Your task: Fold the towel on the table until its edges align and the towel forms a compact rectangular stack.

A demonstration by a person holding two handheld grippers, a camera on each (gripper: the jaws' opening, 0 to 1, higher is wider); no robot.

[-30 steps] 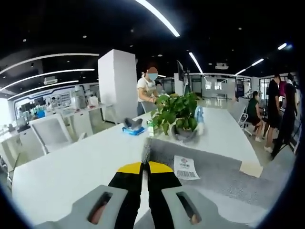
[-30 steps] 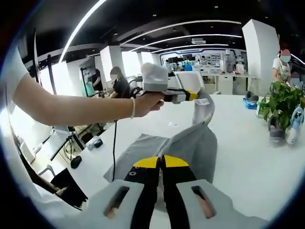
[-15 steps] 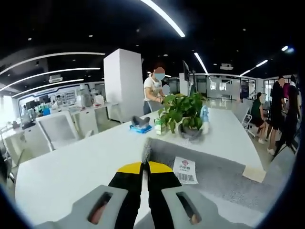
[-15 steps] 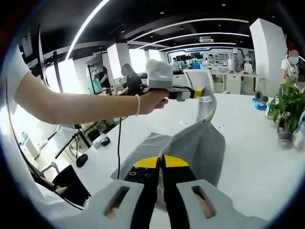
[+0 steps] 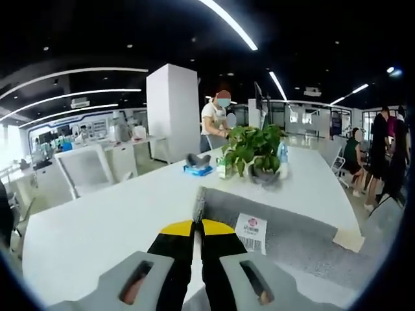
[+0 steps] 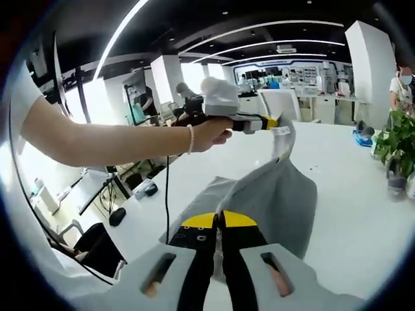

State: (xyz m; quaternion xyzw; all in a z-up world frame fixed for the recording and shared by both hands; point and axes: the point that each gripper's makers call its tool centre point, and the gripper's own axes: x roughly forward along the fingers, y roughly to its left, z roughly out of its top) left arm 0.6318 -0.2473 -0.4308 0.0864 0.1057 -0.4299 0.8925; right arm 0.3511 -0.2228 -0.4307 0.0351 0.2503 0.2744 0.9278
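Both grippers have the grey towel (image 6: 279,194) and it hangs lifted off the white table (image 6: 350,214). In the right gripper view, the right gripper (image 6: 218,219) has its yellow-tipped jaws pressed together on the near edge of the towel, cloth bunched right at the tips. Beyond the towel's peak, the left gripper (image 6: 272,123) comes in from the left, held in the person's hand (image 6: 211,133), its jaws pinched shut on a far corner of the towel with the white label (image 6: 280,131) right at the tips. The towel drapes down from that corner like a tent, its lower part spread on the table toward the near edge.

In the left gripper view, the left gripper (image 5: 197,225) shows closed jaws with a thin fold of towel (image 5: 285,227) rising just past them. The towel stretches away to the right of the tips, its barcode label (image 5: 251,232) just beside the right jaw. Behind the towel on the table (image 5: 97,227) stand a potted plant (image 5: 249,152) and, left of the plant, a blue item (image 5: 196,170). People stand beyond the table, well apart from the towel.
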